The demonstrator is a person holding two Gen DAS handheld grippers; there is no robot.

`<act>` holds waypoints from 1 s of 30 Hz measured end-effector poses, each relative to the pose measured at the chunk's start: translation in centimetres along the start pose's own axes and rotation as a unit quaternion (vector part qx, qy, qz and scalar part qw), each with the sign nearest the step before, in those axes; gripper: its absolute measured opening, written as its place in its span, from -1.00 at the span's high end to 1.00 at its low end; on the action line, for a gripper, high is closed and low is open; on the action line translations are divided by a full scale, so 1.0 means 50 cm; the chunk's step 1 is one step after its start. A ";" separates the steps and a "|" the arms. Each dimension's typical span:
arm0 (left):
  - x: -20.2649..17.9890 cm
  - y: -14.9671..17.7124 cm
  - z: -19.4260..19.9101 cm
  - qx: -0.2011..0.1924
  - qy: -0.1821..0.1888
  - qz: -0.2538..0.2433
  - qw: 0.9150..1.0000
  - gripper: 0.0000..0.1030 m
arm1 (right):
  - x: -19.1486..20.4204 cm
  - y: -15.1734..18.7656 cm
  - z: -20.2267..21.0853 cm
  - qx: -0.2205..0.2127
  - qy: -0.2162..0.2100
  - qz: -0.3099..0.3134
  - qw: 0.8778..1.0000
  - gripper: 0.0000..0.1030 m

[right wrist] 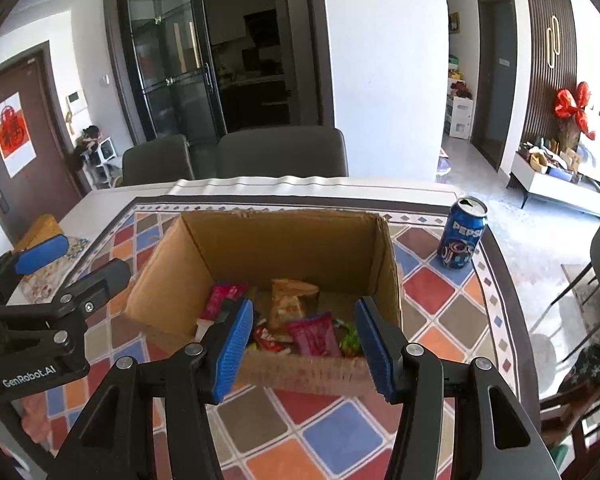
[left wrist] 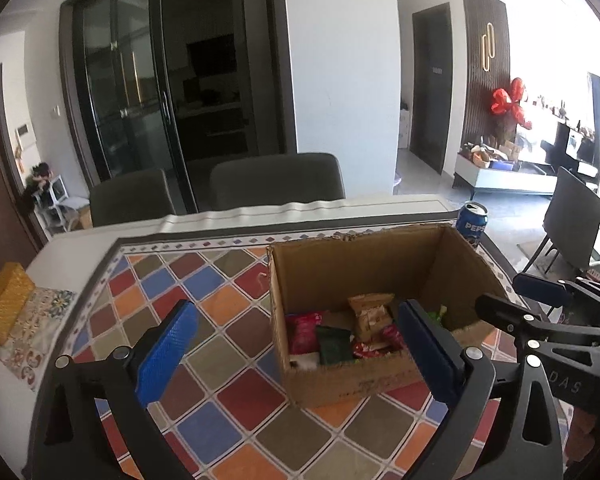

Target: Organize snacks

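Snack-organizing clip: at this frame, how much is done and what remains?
Looks done: several snack packets lie inside the cardboard box. In hand: nothing; the left tool and right tool are both open and empty. Left: no loose snacks show on the tablecloth; only a Pepsi can stands outside.

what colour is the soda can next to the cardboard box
The can is blue with white Pepsi lettering, clearest in the right wrist view.

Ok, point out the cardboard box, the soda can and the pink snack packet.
cardboard box [right wrist: 284, 240], right wrist view, inner back wall.
soda can [right wrist: 462, 236], right wrist view, blue side label.
pink snack packet [right wrist: 314, 334], right wrist view, middle of wrapper.
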State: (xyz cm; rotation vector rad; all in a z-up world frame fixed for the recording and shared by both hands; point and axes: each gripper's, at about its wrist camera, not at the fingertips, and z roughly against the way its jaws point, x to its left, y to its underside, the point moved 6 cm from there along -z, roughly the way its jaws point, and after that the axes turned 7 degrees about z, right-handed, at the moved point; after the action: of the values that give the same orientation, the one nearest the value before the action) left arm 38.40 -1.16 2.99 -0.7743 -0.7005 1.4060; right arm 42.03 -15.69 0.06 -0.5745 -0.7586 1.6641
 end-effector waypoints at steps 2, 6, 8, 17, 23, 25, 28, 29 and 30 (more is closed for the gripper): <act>-0.001 0.010 0.027 -0.010 -0.003 -0.005 1.000 -0.99 | 0.003 0.011 0.019 -0.001 -0.003 -0.004 1.000 -0.10; -0.002 0.025 0.075 -0.026 -0.001 -0.010 1.000 -0.99 | 0.010 0.031 0.060 -0.014 -0.002 -0.002 1.000 -0.17; -0.001 0.033 0.101 -0.036 -0.002 -0.013 0.999 -0.99 | 0.011 0.043 0.085 -0.023 0.004 -0.004 1.000 -0.25; 0.003 0.070 0.203 -0.060 -0.005 -0.012 0.998 -0.99 | 0.027 0.090 0.189 -0.054 0.035 0.005 0.998 -0.43; -0.001 0.114 0.258 -0.066 -0.008 -0.015 0.998 -1.00 | 0.031 0.130 0.248 -0.070 0.036 0.003 0.997 -0.48; -0.004 0.128 0.272 -0.065 -0.007 -0.014 0.998 -1.00 | 0.032 0.142 0.263 -0.071 0.037 0.001 0.997 -0.49; -0.004 0.147 0.289 -0.060 -0.003 -0.012 0.998 -1.00 | 0.036 0.165 0.285 -0.072 0.043 0.002 0.996 -0.49; -0.005 0.152 0.294 -0.059 0.000 -0.012 0.998 -1.00 | 0.036 0.173 0.293 -0.073 0.045 0.002 0.996 -0.49; -0.008 0.158 0.300 -0.058 0.001 -0.013 0.998 -1.00 | 0.037 0.178 0.299 -0.073 0.046 0.002 0.996 -0.49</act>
State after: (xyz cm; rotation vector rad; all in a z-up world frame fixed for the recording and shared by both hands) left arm 21.61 -0.63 5.26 -0.8548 -0.7943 1.3500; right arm 24.99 -17.69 3.50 -0.7509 -0.8169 1.5836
